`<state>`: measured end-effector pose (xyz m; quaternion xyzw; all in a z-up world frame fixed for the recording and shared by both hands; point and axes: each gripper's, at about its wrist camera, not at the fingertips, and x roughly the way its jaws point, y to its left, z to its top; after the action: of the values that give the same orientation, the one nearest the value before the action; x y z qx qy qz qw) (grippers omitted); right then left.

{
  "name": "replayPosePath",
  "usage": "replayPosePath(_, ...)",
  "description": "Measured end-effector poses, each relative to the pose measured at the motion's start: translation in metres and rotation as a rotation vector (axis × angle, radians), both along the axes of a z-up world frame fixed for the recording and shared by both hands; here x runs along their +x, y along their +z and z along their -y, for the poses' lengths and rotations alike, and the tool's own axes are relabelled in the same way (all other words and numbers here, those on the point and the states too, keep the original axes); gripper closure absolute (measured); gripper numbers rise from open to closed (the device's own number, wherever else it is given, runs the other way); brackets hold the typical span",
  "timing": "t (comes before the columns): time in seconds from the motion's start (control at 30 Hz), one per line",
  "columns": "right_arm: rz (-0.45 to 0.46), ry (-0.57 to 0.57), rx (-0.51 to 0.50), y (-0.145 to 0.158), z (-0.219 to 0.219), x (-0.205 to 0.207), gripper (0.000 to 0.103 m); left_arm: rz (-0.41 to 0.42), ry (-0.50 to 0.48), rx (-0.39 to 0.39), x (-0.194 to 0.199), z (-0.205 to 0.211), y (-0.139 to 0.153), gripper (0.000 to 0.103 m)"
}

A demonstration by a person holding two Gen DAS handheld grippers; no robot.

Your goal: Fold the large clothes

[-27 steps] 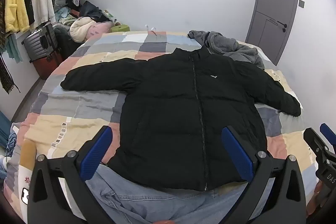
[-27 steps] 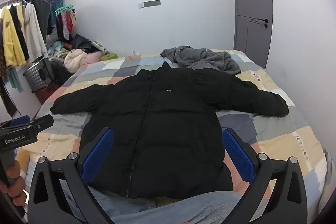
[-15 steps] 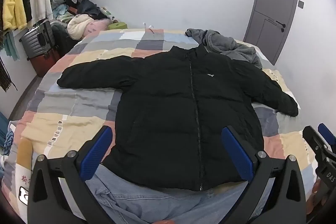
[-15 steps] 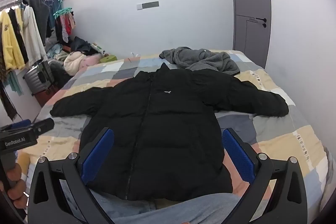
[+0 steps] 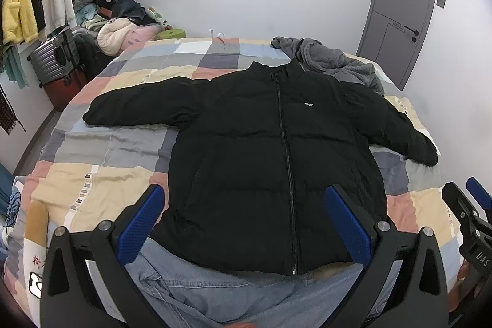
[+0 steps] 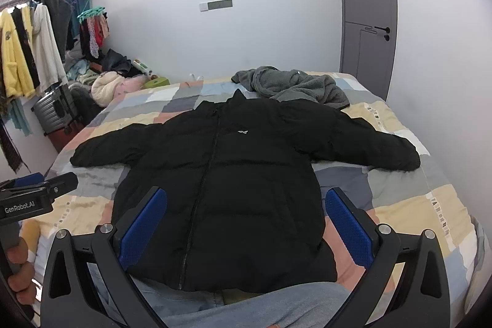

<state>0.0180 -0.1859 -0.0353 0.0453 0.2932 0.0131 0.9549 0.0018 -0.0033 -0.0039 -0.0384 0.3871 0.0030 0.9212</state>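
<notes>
A black puffer jacket point(image 5: 270, 149) point(image 6: 221, 183) lies face up and zipped on the patchwork bed point(image 5: 101, 171) point(image 6: 430, 205), both sleeves spread sideways. Its hem rests on light blue jeans point(image 5: 215, 294) point(image 6: 246, 306) at the near edge. My left gripper point(image 5: 244, 223) hovers above the hem, open, nothing between its blue pads. My right gripper point(image 6: 246, 223) also hangs open over the hem and holds nothing. Each gripper shows at the edge of the other's view.
A grey fleece garment point(image 5: 335, 63) point(image 6: 295, 88) lies crumpled beyond the collar. A suitcase point(image 5: 55, 57), a clothes pile and a hanging rack point(image 6: 27, 51) stand left of the bed. A grey door point(image 5: 402, 2) is at the far right.
Both views have shifted slightly, and the jacket sits a little lower and further off in frame. Both grippers stay open and the jacket has not moved.
</notes>
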Motion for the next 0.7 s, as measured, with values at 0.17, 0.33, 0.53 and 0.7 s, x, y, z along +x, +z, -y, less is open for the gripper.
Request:
replayPosePath(0.17,0.004,0.003,-0.009,0.0028,0.0003,-0.0022,0.000,-0.003,-0.001,0.000,-0.0004,0.0008,0.0002,0.000)
replayPosePath(0.33,0.002,0.004,-0.002,0.0037,0.0013,-0.0032,0.000,-0.007,-0.007,-0.007,-0.0018,0.0003,-0.0012,0.000)
replayPosePath(0.53,0.004,0.001,0.001,0.0044,0.0029,-0.0048,0.000,-0.008,-0.007,-0.014,-0.0049,0.0048,0.0017,0.000)
replayPosePath(0.7,0.006,-0.003,0.004,0.0041,0.0048,-0.0067,0.000,-0.004,-0.011,-0.009,-0.0063,0.0077,0.0052,0.000)
